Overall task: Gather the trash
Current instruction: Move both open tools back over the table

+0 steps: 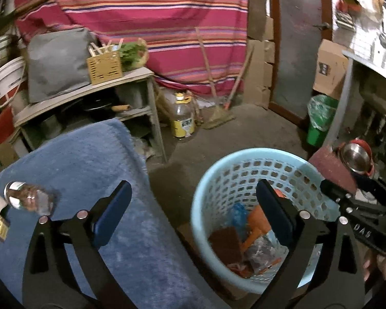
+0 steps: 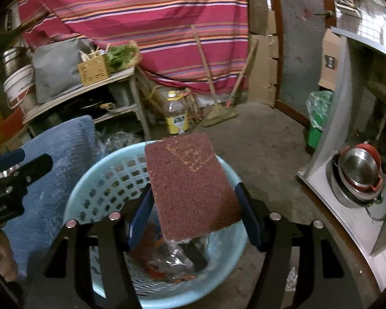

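Over the basket (image 2: 110, 180), right gripper (image 2: 193, 219) tilted down, clamping scouring pad (image 2: 190, 185)

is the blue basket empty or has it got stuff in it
Not empty. The blue basket holds a small pile of trash at the bottom: orange scraps, a brown piece, clear plastic.

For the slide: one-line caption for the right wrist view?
Right claw holds a maroon scouring pad above the light-blue trash basket.
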`<state>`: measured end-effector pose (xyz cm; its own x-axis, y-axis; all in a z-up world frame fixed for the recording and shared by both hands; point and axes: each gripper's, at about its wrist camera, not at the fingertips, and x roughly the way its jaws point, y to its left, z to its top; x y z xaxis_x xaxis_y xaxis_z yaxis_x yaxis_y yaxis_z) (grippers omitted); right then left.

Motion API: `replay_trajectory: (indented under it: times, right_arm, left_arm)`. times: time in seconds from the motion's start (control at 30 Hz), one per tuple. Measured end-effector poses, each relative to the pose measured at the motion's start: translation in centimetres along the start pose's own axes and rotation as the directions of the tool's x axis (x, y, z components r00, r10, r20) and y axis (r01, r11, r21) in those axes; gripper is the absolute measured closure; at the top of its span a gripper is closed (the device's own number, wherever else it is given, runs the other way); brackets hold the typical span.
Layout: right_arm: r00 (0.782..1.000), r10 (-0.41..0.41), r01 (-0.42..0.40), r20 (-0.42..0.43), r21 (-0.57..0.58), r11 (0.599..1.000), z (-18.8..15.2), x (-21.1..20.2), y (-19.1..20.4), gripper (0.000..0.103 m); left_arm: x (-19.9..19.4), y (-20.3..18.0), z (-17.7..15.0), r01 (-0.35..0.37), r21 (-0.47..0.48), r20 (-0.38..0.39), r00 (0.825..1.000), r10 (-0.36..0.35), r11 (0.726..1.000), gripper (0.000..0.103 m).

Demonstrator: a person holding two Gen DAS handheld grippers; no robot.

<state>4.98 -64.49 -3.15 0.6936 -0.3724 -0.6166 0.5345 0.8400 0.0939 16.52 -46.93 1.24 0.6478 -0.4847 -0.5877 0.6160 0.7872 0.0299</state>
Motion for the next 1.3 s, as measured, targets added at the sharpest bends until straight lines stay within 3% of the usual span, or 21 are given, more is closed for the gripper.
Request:
replay_trajectory:
  times: [0.03, 0.13, 0.33, 0.5, 0.67, 0.9, 1.1, 1.3]
  right_arm:
    - [1.0, 0.013, -0.013, -0.002, -0.009, 1.0, 0.0, 0.1, 0.7, 0.026]
    - [1.0, 0.005, -0.005, 0.009, -0.014, 1.0, 0.1, 0.3, 2.1, 0.013]
    - [1.0, 0.002, -0.002, 0.026, 0.022, 1.0, 0.8, -0.2, 4.0, 0.012]
    - [0.994, 0.069, -0.071, 0.087, 0.011, 0.997, 1.3, -2.0, 8.3, 0.012]
    - [0.985, 0.15, -0.148, 0.087, -0.029, 0.989, 1.2, -2.5, 14.2, 0.012]
    - [0.973, 0.228, -0.22, 0.042, -0.138, 0.966, -0.3, -2.5, 23.3, 0.012]
    - [0.966, 0.257, -0.257, -0.015, -0.158, 0.953, -2.1, -1.4, 28.6, 0.012]
    - [0.971, 0.237, -0.239, -0.034, -0.195, 0.951, -3.1, -0.4, 32.0, 0.012]
  left_arm:
    - [-0.2, 0.4, 0.0, -0.007, -0.007, 0.003, 1.0, 0.007, 1.0, 0.009]
    - [-1.4, 2.2, 0.1, -0.027, -0.038, 0.018, 0.999, 0.028, 0.999, 0.008]
    - [-4.3, 6.8, -0.6, -0.08, -0.086, 0.044, 0.995, 0.084, 0.993, 0.006]
    - [-7.1, 11.9, -2.3, -0.126, -0.129, 0.047, 0.99, 0.133, 0.984, 0.006]
    - [-9.7, 19.1, -5.5, -0.237, -0.174, 0.02, 0.97, 0.244, 0.956, 0.006]
    - [-11.5, 30.4, -10.9, -0.42, -0.243, -0.079, 0.907, 0.414, 0.874, 0.006]
    - [-12.3, 38.3, -14.5, -0.463, -0.347, -0.165, 0.886, 0.433, 0.816, 0.006]
    - [-11.2, 42.3, -17.2, -0.445, -0.38, -0.235, 0.894, 0.381, 0.811, 0.008]
